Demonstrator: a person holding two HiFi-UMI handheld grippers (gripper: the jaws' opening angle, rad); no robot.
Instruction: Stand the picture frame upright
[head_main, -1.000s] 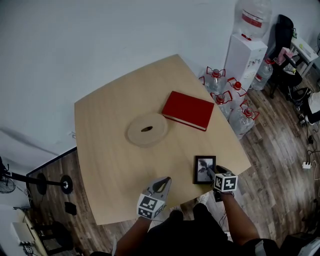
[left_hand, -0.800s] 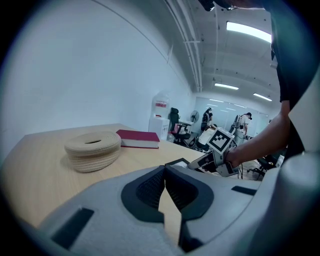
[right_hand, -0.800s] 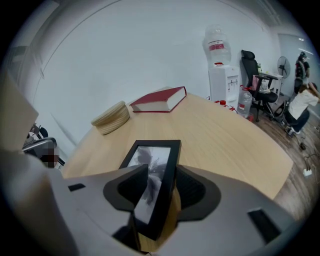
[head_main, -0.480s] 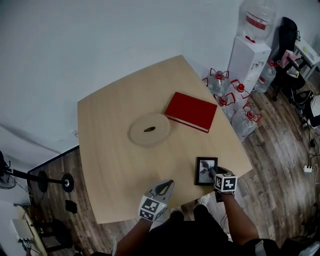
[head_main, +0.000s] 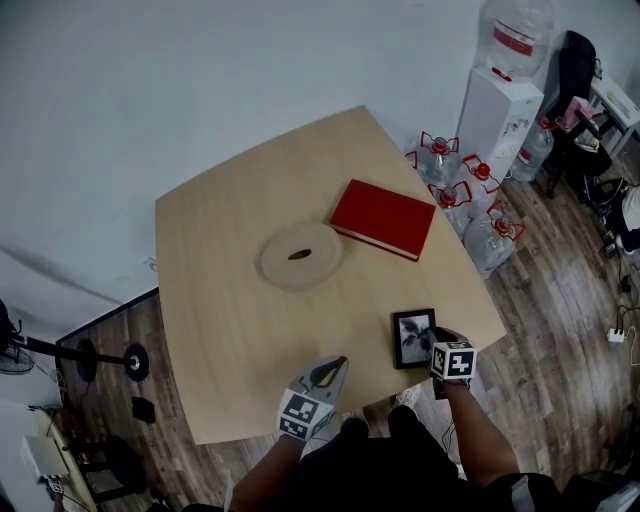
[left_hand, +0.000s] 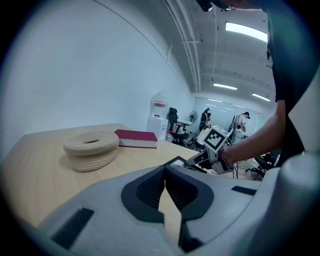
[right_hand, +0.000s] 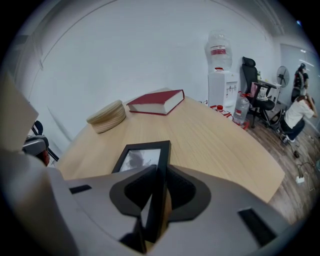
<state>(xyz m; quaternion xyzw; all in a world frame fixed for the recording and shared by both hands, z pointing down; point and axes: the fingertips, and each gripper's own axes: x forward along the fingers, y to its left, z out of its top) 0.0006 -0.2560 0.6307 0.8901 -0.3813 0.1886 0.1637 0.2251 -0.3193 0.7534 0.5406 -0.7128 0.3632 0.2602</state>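
Now the picture frame (head_main: 412, 337) lies flat near the table's (head_main: 220, 270) front right edge. The right gripper's (head_main: 430, 347) jaws have just been closing and now pinch its near edge. The left gripper's (head_main: 328, 370) jaws are together, empty. Best, probably, to tilt it up slowly on its far edge.

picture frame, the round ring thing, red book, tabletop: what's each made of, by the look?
Picture frame: matte black moulding, plastic or painted wood; can't tell which.
Round ring: pale beige coiled rope or woven fibre; stacked ribs show on its side.
Red book: hardcover, matte red cover, pale page block at the edge.
Table: light wood grain, smooth and even; probably laminate.
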